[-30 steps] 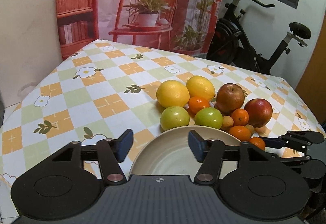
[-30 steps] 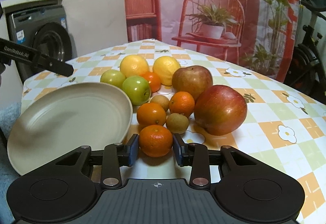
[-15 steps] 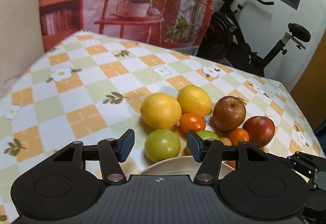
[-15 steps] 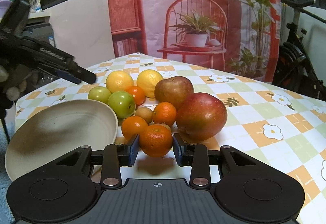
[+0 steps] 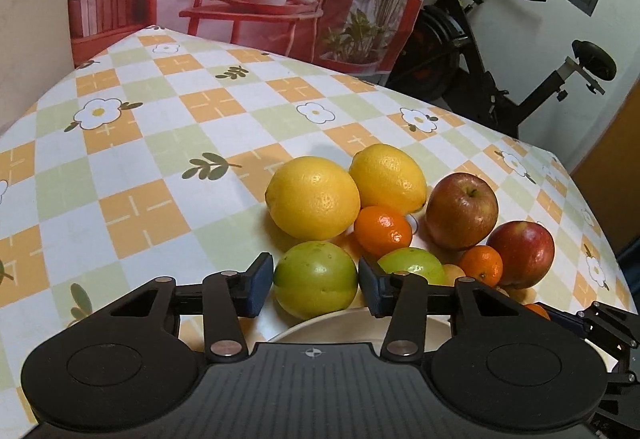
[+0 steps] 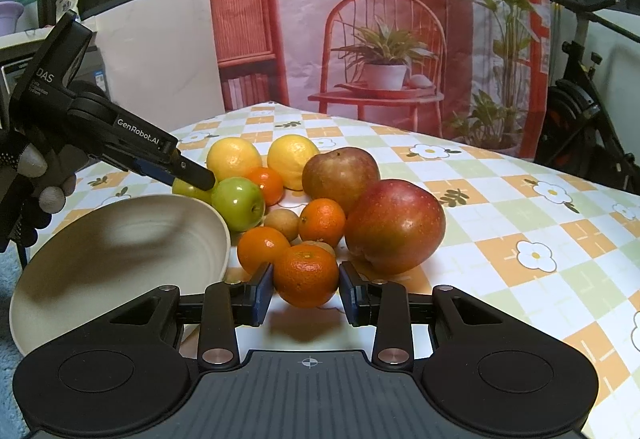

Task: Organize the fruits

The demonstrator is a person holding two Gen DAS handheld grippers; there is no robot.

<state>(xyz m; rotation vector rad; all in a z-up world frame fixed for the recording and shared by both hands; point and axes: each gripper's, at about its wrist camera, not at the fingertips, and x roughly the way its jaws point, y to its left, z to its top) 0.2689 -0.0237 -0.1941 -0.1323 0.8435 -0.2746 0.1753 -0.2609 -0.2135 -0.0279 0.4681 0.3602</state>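
Our left tongs (image 5: pixel 315 281) stand wide apart on either side of a green apple (image 5: pixel 316 279), with a sliver of gap at each pad, so we cannot tell whether either pad touches it. That apple sits on the checked table (image 5: pixel 140 143), just past the rim of the cream plate (image 5: pixel 340 323) that lies under these tongs. Beyond the left finger's side are two lemons (image 5: pixel 314 197) touching each other; ahead and slightly right a small orange (image 5: pixel 383 230) rests between them and a second green apple (image 5: pixel 412 266), which is partly hidden behind the right finger. Farther right come two red apples (image 5: pixel 461 210) with another small orange (image 5: pixel 480 265) tucked in front of them.

Our right tongs (image 6: pixel 306 289) are narrowed around a mandarin (image 6: pixel 306 274): the left pad seems to touch its skin, the right pad shows a thin gap, and we cannot tell whether it is truly gripped. To the left of these tongs the plate (image 6: pixel 120 239) lies tilted toward us. Just ahead sit two more oranges (image 6: pixel 262 249) and small brown fruits (image 6: pixel 281 224), and to the right the large red apple (image 6: pixel 394 225) rests just beside the mandarin.
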